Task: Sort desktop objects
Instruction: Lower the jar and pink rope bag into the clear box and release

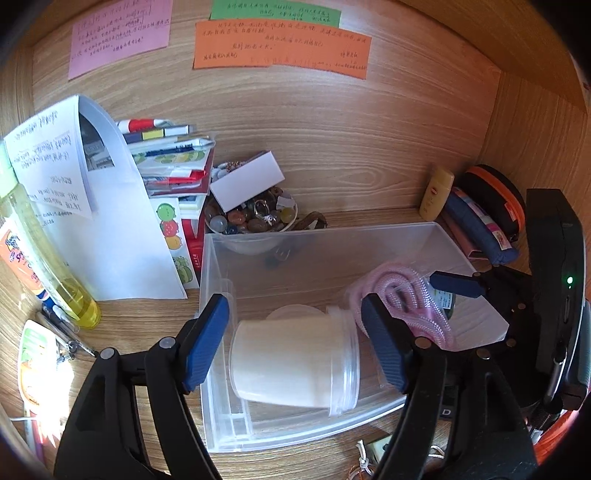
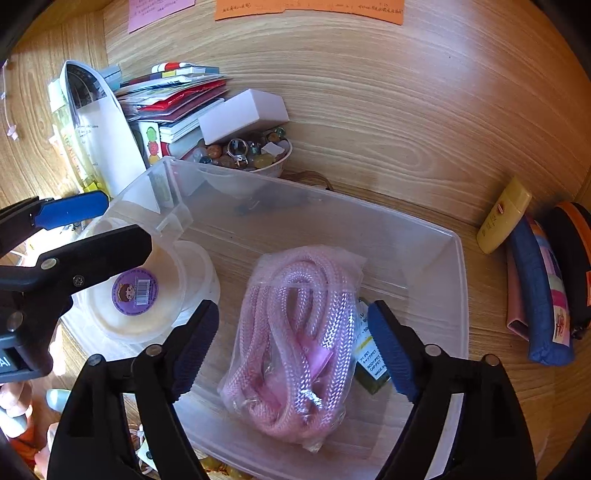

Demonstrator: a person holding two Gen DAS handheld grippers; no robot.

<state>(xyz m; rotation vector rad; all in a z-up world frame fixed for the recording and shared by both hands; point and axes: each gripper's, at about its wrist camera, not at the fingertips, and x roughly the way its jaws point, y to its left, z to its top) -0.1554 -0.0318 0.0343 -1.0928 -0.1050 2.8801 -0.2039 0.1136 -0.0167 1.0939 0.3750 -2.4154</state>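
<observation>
**Operator:** Presently, which step was in hand?

**Inspector:** Depositing. The clear plastic bin (image 2: pixel 436 254) on the wooden desk (image 1: pixel 369 155) already held two items. The white jar (image 1: pixel 295 365) lay on its side at the bin's left end. The bagged pink rope (image 2: pixel 295 343) lay in the middle, with a small green bottle (image 2: pixel 369 365) just beside it.

**Operator:** Gripper states?

**Inspector:** The left gripper (image 1: pixel 295 347) stood spread, one pad on each side of the jar, with a visible gap on both sides. The right gripper (image 2: pixel 295 347) was likewise spread astride the rope bag, and neither pad pressed on it. Nothing was pinched by either tool.

**Operator:** What did the next move call for?

**Inspector:** By my judgement, each tool needed to lift clear of the bin without snagging the bag film or rolling the jar. A fresh item then needed selecting, for instance the yellow tube (image 2: pixel 504 216) or the blue pouch (image 2: pixel 539 295) outside the bin's right wall.

**Operator:** Any legible markings?

**Inspector:** The jar base carried a purple round sticker (image 2: pixel 135 291) with a barcode; its text was too small to read. The green bottle's label showed "MADE", and the rest was unclear. The pink note (image 1: pixel 118 40), green note (image 1: pixel 275 13) and orange note (image 1: pixel 282 46) on the back panel bore handwriting I could not read.
</observation>
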